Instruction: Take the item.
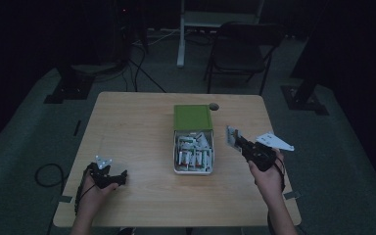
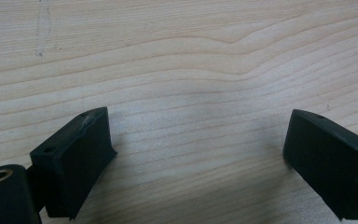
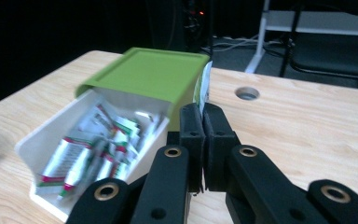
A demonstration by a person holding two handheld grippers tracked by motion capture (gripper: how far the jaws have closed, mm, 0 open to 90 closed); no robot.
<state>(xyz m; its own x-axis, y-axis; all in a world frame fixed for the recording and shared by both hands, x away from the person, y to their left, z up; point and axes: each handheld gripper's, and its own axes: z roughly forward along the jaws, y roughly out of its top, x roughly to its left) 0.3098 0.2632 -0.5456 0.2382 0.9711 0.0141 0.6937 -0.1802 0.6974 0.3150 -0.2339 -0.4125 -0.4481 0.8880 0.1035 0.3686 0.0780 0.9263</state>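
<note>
Table [image 1: 137, 127]: pale wood, wavy grain. Box [image 3: 37, 144]: white drawer under a green lid [image 3: 144, 74]. Packets [image 3: 81, 154]: white with green and red print. Packet [image 1: 232, 137] in right gripper [image 3: 204, 116]: white and green. Both grippers: black; left gripper [image 2: 200, 154]

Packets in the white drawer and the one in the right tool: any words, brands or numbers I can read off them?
Packets in the white drawer: red and green print, too blurred to read.
Packet pinched in the right tool: printing shows, too small and edge-on to read.
Green box: no text.
</note>
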